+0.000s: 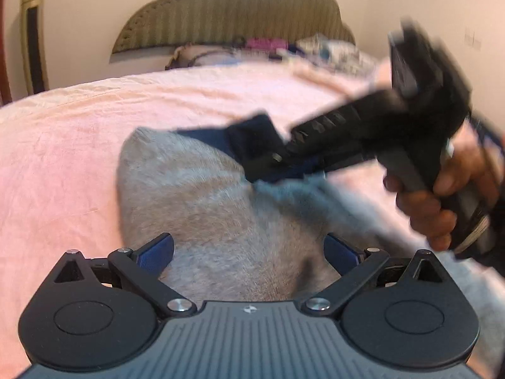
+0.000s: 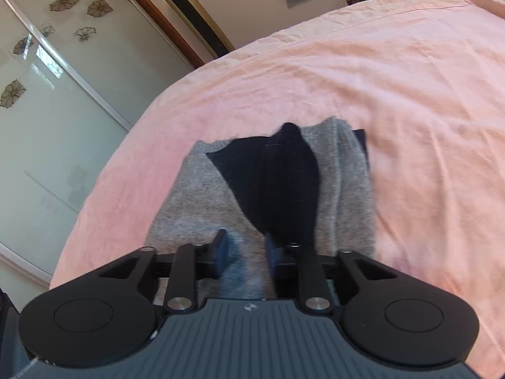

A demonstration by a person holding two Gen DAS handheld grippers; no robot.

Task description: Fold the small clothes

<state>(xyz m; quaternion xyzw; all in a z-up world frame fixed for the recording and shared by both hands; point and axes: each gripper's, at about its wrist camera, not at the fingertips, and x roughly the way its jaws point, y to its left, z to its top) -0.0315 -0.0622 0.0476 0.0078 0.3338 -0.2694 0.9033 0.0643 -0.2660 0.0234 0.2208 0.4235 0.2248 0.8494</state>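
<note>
A small grey garment (image 1: 189, 195) with a dark navy part (image 2: 271, 173) lies on the pink bed sheet (image 1: 63, 158). My left gripper (image 1: 249, 252) is open just above the grey cloth, its blue pads wide apart. My right gripper (image 2: 246, 249) is nearly closed on a fold of the grey cloth (image 2: 243, 271) and lifts it. In the left wrist view the right gripper (image 1: 262, 158) shows blurred, held by a hand, over the garment's navy edge.
A padded headboard (image 1: 233, 15) and pillows with loose clothes (image 1: 268, 47) lie at the far end of the bed. A tall gold tower fan (image 2: 192, 15) and a glass wardrobe door (image 2: 47, 79) stand beside the bed.
</note>
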